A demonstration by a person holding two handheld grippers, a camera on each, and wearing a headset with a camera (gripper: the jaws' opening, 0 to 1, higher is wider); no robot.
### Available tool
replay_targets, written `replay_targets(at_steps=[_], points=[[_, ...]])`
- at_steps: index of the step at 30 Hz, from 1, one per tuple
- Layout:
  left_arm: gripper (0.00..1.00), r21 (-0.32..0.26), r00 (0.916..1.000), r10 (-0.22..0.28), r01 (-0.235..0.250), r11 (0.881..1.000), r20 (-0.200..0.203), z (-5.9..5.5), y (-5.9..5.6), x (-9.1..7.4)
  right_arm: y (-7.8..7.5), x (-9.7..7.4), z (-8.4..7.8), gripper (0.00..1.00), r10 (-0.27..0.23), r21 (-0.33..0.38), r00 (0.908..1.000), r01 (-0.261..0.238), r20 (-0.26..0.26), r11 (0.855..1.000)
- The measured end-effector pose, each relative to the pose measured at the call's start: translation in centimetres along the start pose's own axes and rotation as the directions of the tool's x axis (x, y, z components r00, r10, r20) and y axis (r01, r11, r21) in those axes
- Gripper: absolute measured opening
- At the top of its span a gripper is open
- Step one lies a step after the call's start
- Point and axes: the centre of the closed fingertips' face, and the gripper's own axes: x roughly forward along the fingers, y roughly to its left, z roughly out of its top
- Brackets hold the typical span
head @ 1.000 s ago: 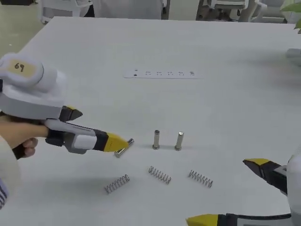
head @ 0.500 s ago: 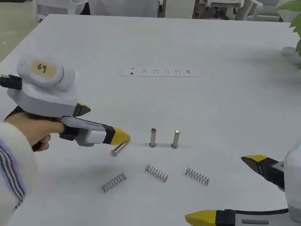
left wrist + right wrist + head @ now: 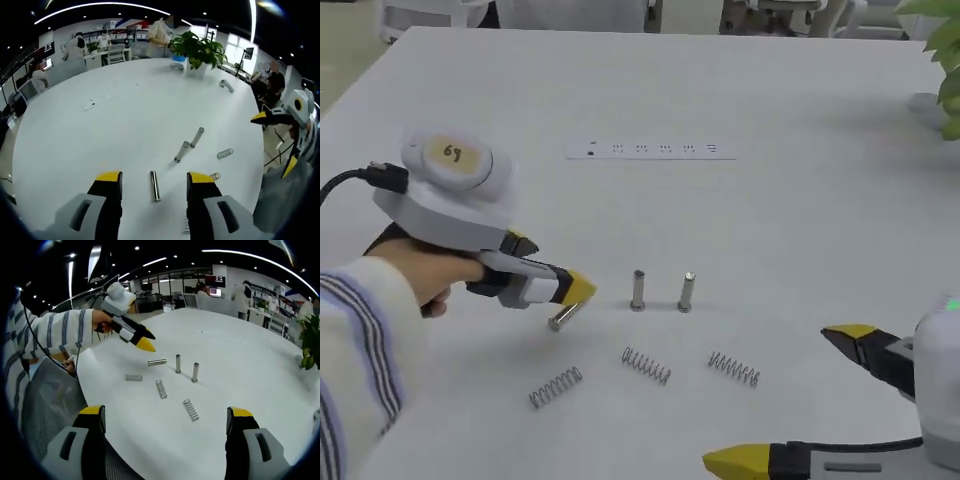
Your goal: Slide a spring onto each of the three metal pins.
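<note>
Three metal pins are on the white counter (image 3: 790, 220), and none has a spring on it yet. The first upright pin (image 3: 638, 290) and the second upright pin (image 3: 686, 291) stand side by side, a little apart. The lying pin (image 3: 562, 316) rests on its side just to their left. Nearer the person, loose in a rough row, lie the left spring (image 3: 556, 387), the middle spring (image 3: 646, 365) and the right spring (image 3: 733, 369), each apart from the pins.

The left claw (image 3: 155, 177) is open and holds nothing. In the left gripper view its two yellow-tipped jaws stand either side of the lying pin, which points along them. In the head view one yellow tip is just above that pin. Whether it touches cannot be told.

Over the last second the pins and springs have kept their places relative to one another. The left claw has stayed at the lying pin, while the body of that gripper has come in closer toward the pins. That reads as lining up a grasp, so the task looks to be at its very start. The fallen pin will likely be picked up first, to be stood up or held for a spring.

The right claw (image 3: 165, 412) is wide open and empty, hovering over the near edge of the counter, well apart from the springs. Farther back lies a white power strip (image 3: 650, 150).
</note>
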Motion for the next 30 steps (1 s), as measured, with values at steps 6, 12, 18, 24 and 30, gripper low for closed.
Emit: replay_targets(at_steps=[6, 12, 18, 24, 30], points=[[0.31, 0.027, 0.9999, -0.003, 0.003, 1.0, -0.013, -0.3, 0.1, 0.9, -0.4, -0.1, 0.0, 1.0, -0.015, 0.018, 0.9998, 0.015, 0.01, 1.0], [0.31, 0.012, 0.9997, -0.02, 0.02, 1.0, -0.017, -0.2, -0.4, 2.0, -0.4, -0.1, 0.0, 1.0, -0.016, 0.019, 0.9999, 0.015, 0.007, 1.0], [0.27, 0.048, 0.9961, -0.006, 0.01, 0.999, -0.088, -2.0, -0.2, 3.1, -0.4, -0.1, 0.2, 1.0, -0.023, 0.034, 0.9995, 0.022, 0.022, 0.999], [0.2, 0.051, 0.9957, 0.0, 0.005, 0.999, -0.093, -2.2, 0.1, 3.8, -0.4, -0.1, -0.3, 1.0, -0.02, 0.048, 0.9997, 0.019, 0.014, 0.999], [0.18, 0.043, 0.9952, 0.007, -0.002, 0.999, -0.097, -2.3, 0.2, 4.1, -0.3, 0.0, -0.3, 1.0, -0.02, 0.059, 0.9997, 0.019, 0.016, 0.998]])
